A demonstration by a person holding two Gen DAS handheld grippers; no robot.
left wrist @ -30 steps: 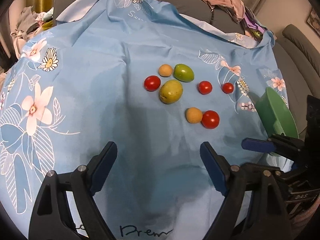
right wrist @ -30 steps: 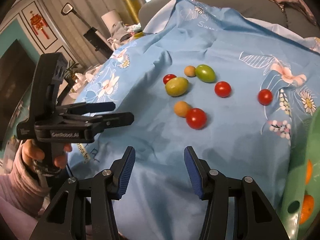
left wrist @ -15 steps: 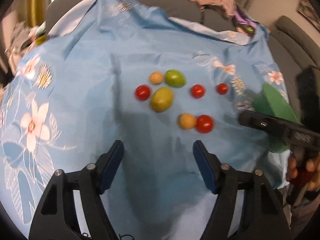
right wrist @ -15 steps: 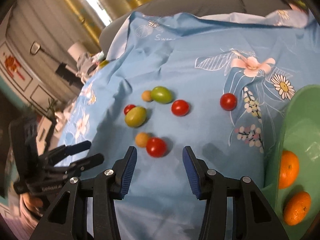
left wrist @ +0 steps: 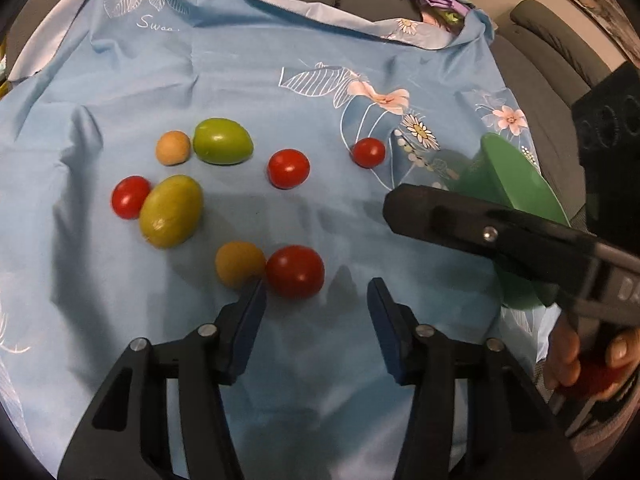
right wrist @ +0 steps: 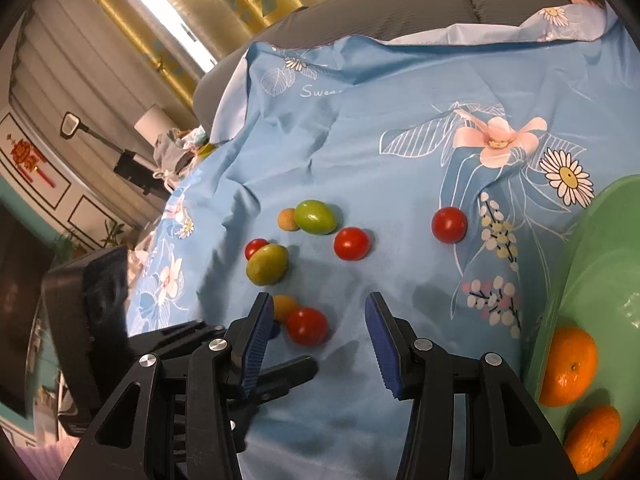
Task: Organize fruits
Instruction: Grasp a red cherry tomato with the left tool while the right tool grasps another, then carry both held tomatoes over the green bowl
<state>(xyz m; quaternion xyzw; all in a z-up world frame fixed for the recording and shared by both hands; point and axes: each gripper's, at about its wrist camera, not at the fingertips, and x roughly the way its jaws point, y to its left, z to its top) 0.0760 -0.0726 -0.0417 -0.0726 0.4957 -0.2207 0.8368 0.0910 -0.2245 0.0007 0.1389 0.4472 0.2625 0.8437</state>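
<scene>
Clearly the nearest red tomato [right wrist: 307, 326] was the likely pick: small, round, smooth-skinned, probably light and easily bruised, apt to roll on the soft blue floral cloth [right wrist: 400, 152]. It lay touching a small orange fruit [right wrist: 285, 307], so a gentle pinch across its middle looked best, I judged. The right gripper [right wrist: 318, 342] hung low just over it, jaws spread and empty, angled down at the cloth. The left gripper [left wrist: 316, 312] hovered close beside, equally spread, holding nothing. A green bowl [right wrist: 592, 280] with two mandarins [right wrist: 570, 364] sat at the cloth's right edge.
</scene>
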